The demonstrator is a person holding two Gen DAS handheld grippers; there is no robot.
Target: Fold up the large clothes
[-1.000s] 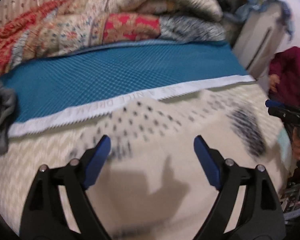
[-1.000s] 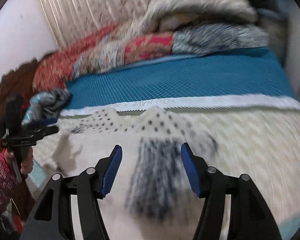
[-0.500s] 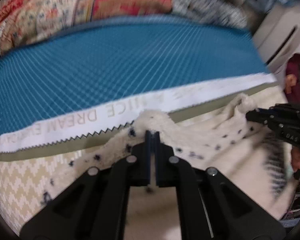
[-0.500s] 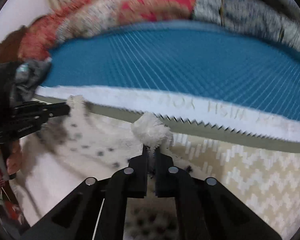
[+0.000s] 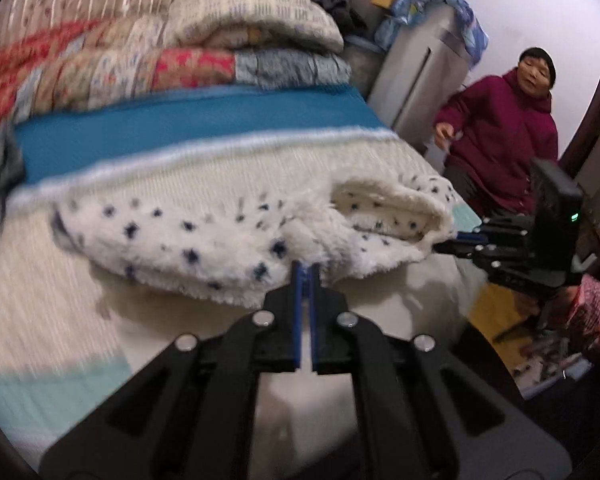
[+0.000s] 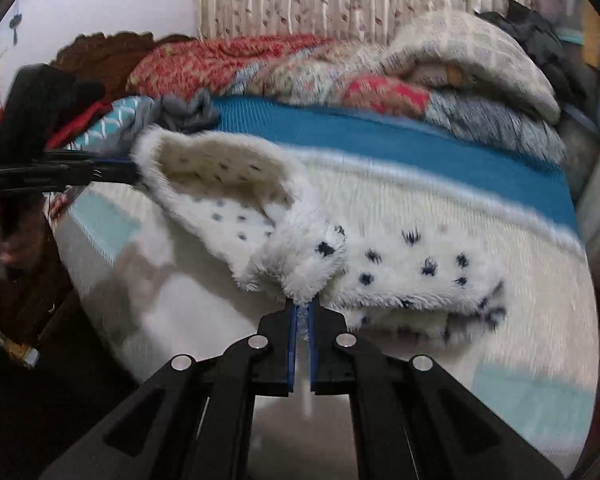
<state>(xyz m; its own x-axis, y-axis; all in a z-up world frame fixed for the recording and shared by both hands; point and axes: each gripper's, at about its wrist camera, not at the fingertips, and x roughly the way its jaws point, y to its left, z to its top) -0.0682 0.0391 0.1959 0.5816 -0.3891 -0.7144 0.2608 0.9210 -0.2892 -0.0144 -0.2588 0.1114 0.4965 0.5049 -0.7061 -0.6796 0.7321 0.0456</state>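
Note:
A fluffy white garment with dark spots lies on the cream bedspread, its near part lifted off the bed. My left gripper is shut on its fuzzy edge. In the left wrist view the right gripper grips the garment's other end at the right. In the right wrist view my right gripper is shut on the same garment, and the left gripper holds its far end at the left. The cloth sags in a fold between the two.
A teal blanket and stacked patterned quilts lie at the back of the bed. A person in a maroon hoodie stands at the right by a white cabinet. Grey clothes sit at the bed's left.
Both grippers closed on the spotted garment's edge about half a second ago and have since lifted and pulled it toward me, away from the teal blanket.

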